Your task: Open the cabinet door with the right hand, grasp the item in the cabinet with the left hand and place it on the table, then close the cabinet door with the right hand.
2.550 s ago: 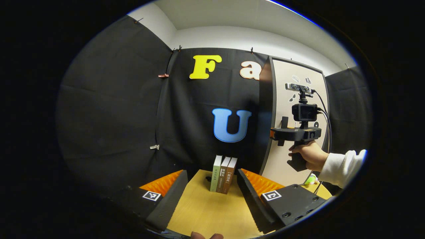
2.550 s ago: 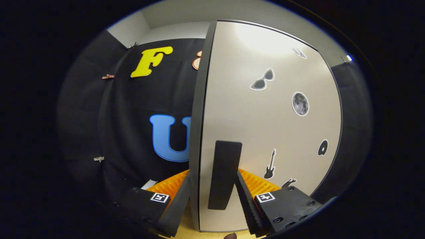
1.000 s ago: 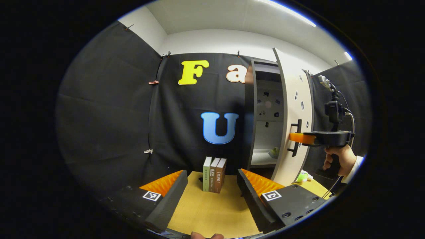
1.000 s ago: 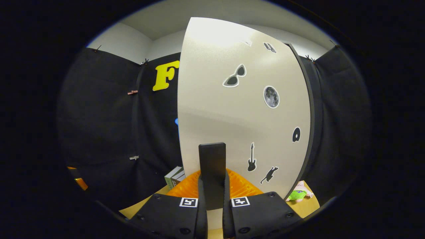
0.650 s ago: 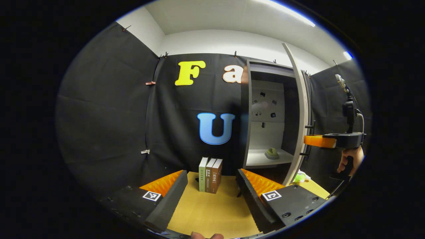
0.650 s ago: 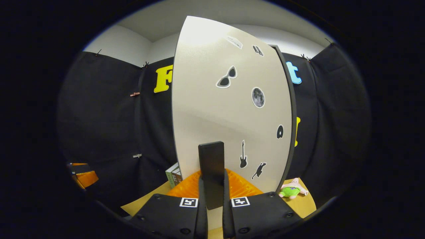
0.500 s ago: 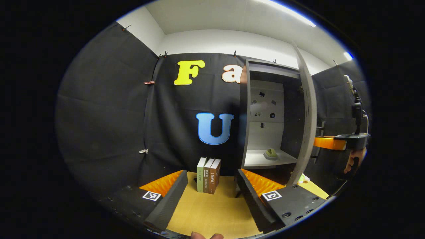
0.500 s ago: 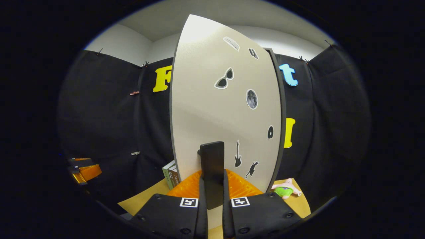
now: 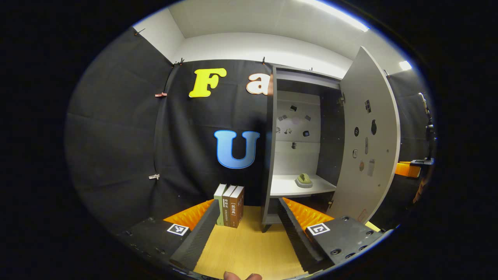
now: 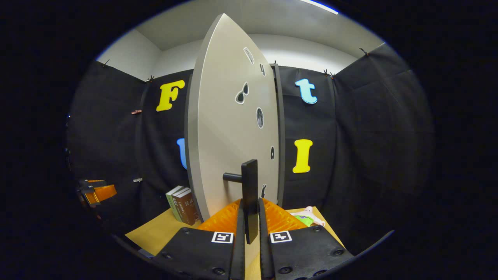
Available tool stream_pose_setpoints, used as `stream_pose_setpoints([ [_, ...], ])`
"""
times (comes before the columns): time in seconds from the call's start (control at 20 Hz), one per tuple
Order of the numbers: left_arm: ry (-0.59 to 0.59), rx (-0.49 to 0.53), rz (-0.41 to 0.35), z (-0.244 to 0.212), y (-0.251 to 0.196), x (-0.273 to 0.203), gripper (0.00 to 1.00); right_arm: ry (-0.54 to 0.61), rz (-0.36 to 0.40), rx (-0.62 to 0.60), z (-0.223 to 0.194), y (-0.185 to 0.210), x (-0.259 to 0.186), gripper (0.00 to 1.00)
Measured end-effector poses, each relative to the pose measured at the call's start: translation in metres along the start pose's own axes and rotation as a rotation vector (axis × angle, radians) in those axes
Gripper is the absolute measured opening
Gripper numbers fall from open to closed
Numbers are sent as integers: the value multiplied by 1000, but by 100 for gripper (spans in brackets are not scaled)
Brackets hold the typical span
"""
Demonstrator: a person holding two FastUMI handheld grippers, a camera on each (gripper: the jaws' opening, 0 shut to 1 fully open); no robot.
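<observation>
Right tool clamped on the door handle, door wide open; left tool spread apart over the tabletop, item on shelf.

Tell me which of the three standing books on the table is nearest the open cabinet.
The brown book, at the right end of the row; the grey-spined book and the green book stand farther from the cabinet.
</observation>
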State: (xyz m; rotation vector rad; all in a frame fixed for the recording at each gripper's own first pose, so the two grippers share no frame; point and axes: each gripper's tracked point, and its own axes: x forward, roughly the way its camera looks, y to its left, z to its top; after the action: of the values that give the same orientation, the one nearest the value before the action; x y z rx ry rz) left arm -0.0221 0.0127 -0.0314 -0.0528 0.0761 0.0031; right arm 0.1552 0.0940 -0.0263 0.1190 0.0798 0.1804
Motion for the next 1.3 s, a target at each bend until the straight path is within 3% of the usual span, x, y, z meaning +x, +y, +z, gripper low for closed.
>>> stream_pose_setpoints([
  [0.05, 0, 2, -6, 1, -3, 2, 94, 7, -14, -4, -2, -6, -2, 15],
  [0.1, 2, 5, -10, 1, -5, 3, 94, 8, -27, -5, -2, -11, -3, 19],
  [0.25, 4, 11, -9, 4, -10, 10, 94, -3, -78, 7, 1, -25, -4, 19],
  [0.5, 9, 0, 0, 7, -29, 23, 95, -7, -153, -2, 2, -53, -10, 14],
  [0.75, 22, -1, -22, 12, -56, 42, 95, -25, -85, -9, 7, -50, -12, 15],
  [0.8, 23, 2, -29, 14, -62, 46, 95, -33, -85, -5, 10, -54, -15, 6],
  [0.85, 28, 4, -40, 15, -69, 51, 94, -45, -98, -4, 13, -60, -17, 14],
  [0.95, 31, -1, -66, 22, -83, 56, 95, -66, -143, -16, 16, -85, -26, 14],
  [1.05, 30, -9, -88, 24, -96, 64, 95, -74, -207, -46, 10, -128, -31, 23],
  [1.25, 46, 21, -109, 21, -115, 84, 94, -51, -326, -69, -17, -177, -24, 100],
  [1.3, 51, 23, -115, 21, -120, 90, 94, -51, -337, -74, -19, -181, -22, 96],
])
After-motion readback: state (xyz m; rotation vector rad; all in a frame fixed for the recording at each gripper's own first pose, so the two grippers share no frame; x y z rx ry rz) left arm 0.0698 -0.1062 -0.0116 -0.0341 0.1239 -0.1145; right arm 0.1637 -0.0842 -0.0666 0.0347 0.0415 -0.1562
